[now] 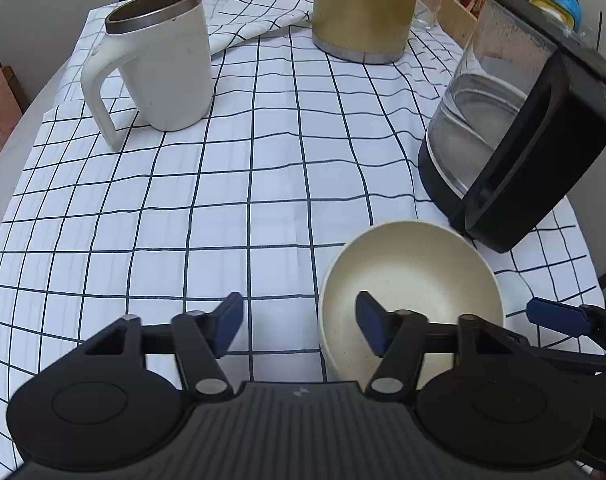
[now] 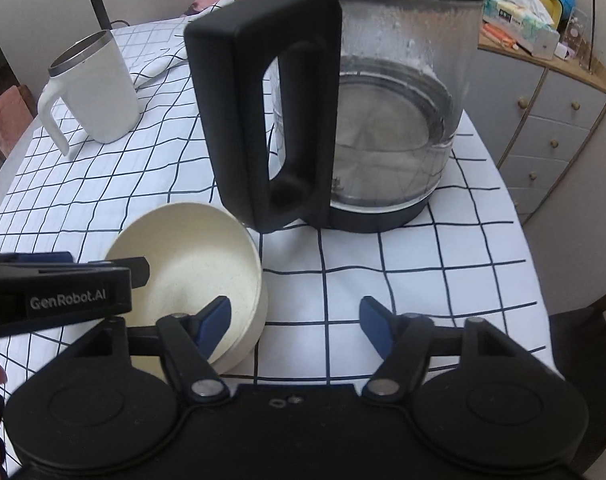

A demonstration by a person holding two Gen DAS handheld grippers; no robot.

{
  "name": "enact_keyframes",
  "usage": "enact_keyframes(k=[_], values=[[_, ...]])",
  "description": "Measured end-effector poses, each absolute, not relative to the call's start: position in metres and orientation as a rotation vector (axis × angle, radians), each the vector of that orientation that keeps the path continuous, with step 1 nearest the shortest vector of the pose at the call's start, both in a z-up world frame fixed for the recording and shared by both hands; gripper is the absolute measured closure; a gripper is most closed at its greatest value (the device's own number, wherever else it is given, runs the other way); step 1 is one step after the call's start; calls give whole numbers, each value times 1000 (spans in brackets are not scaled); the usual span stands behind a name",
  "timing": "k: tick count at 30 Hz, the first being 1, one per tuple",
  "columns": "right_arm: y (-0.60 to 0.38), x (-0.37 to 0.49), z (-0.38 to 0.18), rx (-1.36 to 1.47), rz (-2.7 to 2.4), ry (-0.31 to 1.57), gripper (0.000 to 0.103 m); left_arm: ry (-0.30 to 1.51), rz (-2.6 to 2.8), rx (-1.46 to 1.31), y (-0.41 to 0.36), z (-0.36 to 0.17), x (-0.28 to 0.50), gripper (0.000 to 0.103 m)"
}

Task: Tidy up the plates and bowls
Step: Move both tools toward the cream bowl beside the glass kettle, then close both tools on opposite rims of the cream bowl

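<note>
My left tongs (image 1: 299,326) straddle the cream bowl's (image 1: 411,276) left rim: one pad inside, one outside, gap visible, not gripping. My right tongs (image 2: 295,326) straddle its right rim the same way, parted, pads clear of the wall. Bowl sits upright on the checked cloth (image 1: 223,200) over the surface, just ahead of both tongs. Glass kettle (image 2: 383,120) stands just beyond the bowl; white mug (image 1: 163,64) far left.

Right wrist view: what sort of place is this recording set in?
Most likely a home dining area. A round table under a checked tablecloth carries a glass kettle, a white mug and a cream bowl, with a drawer cabinet holding household clutter alongside.
</note>
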State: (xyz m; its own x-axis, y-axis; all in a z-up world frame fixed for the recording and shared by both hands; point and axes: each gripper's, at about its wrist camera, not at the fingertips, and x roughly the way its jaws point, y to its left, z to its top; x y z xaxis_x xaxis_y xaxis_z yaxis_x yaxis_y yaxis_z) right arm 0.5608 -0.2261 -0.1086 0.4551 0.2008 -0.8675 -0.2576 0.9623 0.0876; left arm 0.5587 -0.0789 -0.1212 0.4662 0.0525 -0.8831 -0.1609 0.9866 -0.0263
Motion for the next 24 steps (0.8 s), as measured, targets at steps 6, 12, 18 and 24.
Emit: enact_keyframes(k=[6,12,18,24], values=[[-222,558,-110,-47,295,1066,59,1104,125,-118,-81,-125,557,75],[-220,556,-107,-36,318,1069,84,1106,94,-115,-87,-120,551,88],[-217,550,-105,-49,310,1076,96,1123,88,-122,-90,-117,539,93],[-218,530,-101,-74,325,1094,99,1156,70,-104,-96,-118,513,97]])
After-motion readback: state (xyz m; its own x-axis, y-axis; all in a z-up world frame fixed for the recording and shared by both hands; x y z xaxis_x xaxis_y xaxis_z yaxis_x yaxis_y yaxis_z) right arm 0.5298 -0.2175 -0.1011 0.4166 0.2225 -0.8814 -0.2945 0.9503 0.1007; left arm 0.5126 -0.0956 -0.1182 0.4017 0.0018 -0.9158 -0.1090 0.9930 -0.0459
